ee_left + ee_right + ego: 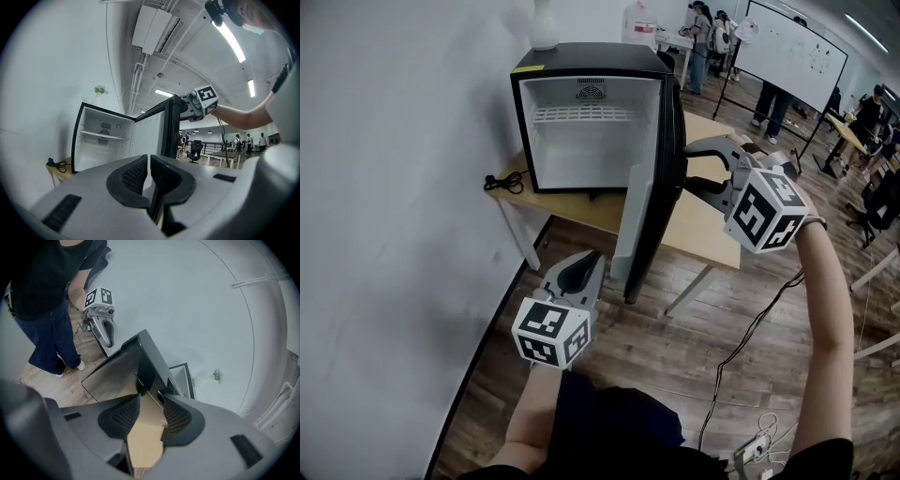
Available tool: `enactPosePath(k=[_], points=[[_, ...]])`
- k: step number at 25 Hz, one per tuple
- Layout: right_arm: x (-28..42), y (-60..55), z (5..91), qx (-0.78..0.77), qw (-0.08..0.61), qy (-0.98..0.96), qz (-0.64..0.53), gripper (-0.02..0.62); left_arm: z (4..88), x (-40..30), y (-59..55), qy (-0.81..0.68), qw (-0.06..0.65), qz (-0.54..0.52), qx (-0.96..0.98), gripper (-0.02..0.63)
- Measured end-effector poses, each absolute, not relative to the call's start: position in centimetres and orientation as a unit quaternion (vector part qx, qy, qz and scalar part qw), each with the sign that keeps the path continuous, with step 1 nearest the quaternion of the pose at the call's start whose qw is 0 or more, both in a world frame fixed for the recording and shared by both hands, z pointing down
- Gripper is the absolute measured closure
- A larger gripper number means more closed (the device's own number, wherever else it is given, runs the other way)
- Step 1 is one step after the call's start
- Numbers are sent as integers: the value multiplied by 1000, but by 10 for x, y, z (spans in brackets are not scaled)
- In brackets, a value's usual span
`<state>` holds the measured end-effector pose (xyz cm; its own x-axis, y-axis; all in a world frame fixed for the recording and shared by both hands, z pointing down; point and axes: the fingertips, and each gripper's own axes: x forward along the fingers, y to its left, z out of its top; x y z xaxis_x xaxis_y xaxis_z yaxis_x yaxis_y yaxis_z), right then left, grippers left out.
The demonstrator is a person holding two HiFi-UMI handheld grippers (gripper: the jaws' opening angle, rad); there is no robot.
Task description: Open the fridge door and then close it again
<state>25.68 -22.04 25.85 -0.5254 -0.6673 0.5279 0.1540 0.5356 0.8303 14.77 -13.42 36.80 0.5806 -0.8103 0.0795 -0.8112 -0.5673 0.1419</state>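
A black mini fridge (591,61) stands on a wooden table, and its white inside with one wire shelf looks empty. Its door (652,206) is swung wide open towards me. My right gripper (698,169) is open, its tips at the outer face of the door near the top edge; whether they touch it I cannot tell. In the right gripper view the door (117,371) lies just beyond the spread jaws of the right gripper (150,408). My left gripper (586,258) hangs low beside the door's bottom corner, shut on nothing. The left gripper view shows the fridge (101,140) past the left gripper (148,161).
The table (703,230) juts out to the right behind the door. A black cable (502,181) lies on its left corner and a white vase (544,28) stands on the fridge. A white wall runs along the left. A whiteboard (787,52) and people are far back. Cables (750,441) trail on the floor.
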Motion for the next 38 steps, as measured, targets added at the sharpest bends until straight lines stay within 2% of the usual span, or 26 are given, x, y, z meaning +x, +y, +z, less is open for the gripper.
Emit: enactPosePath(k=[11,20,27,33,38], points=[[244,-219,255,179,455,-739,-464,466,374,143,-129,-461,93,3,883,600],[212,-235,257,171,506,-667,-520,500,373,114,-151,-468,94,3,879,600],[185,-245,254,155,503,-661,-535,518,372,100,-167,-468,98,6,878,600],[140,-273,254,142,507,-655,-543,532,376,62,-198,-471,106,5,876,600],[135,-274,255,135,503,-653,-549,538,378,58,-199,-482,108,3,870,600]])
